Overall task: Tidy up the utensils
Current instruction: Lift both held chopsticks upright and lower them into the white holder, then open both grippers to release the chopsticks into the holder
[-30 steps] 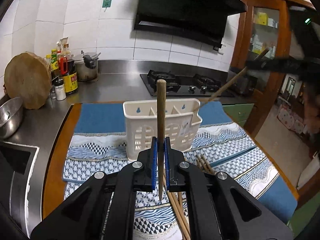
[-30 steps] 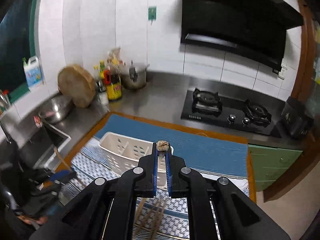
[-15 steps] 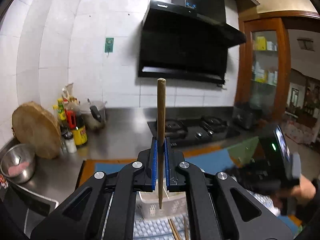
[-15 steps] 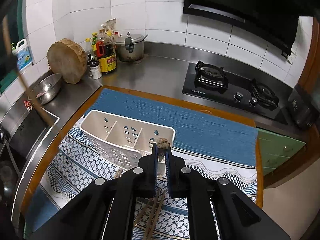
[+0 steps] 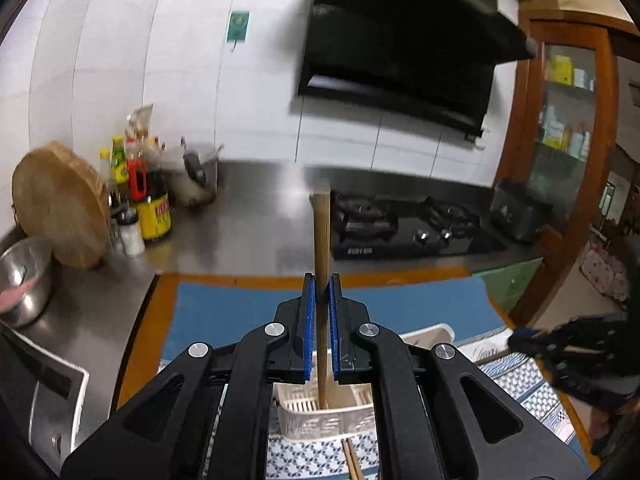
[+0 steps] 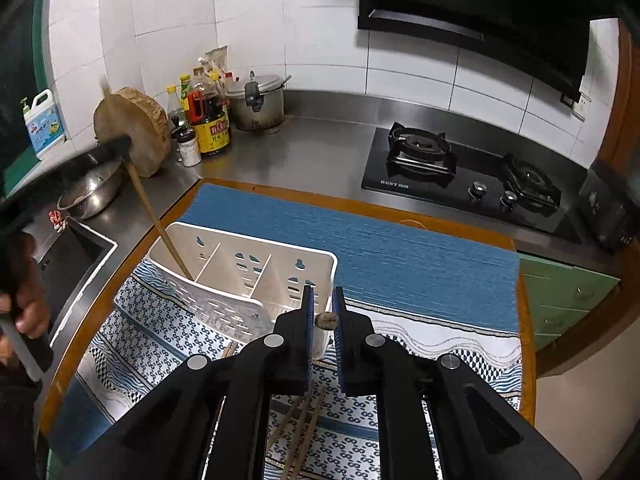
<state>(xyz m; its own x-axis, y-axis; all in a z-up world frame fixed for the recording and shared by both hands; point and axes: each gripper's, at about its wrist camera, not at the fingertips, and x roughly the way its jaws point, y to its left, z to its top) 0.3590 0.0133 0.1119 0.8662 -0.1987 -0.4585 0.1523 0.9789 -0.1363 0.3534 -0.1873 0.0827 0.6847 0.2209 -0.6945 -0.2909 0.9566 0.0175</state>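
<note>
Insertion underway: left hand-held gripper (image 5: 320, 334) pinches a chopstick (image 5: 321, 240) tipped into the caddy's (image 6: 240, 276) left compartment; release next, while right hand-held gripper (image 6: 322, 322) seemingly loosely holds another chopstick (image 6: 326, 321).

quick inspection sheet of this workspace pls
surface: blue patterned mat on a wood-edged table
job's things: white utensil holder; left chopstick, tip in the holder's leftmost compartment; right chopstick, seen end-on; loose chopsticks on the mat
clutter: sauce bottles, chopping block, steel bowl, pressure cooker
grippers: left gripper shut on left chopstick; right gripper shut on right chopstick
cables: nothing seen
surroundings: gas hob, range hood, tiled wall
</note>
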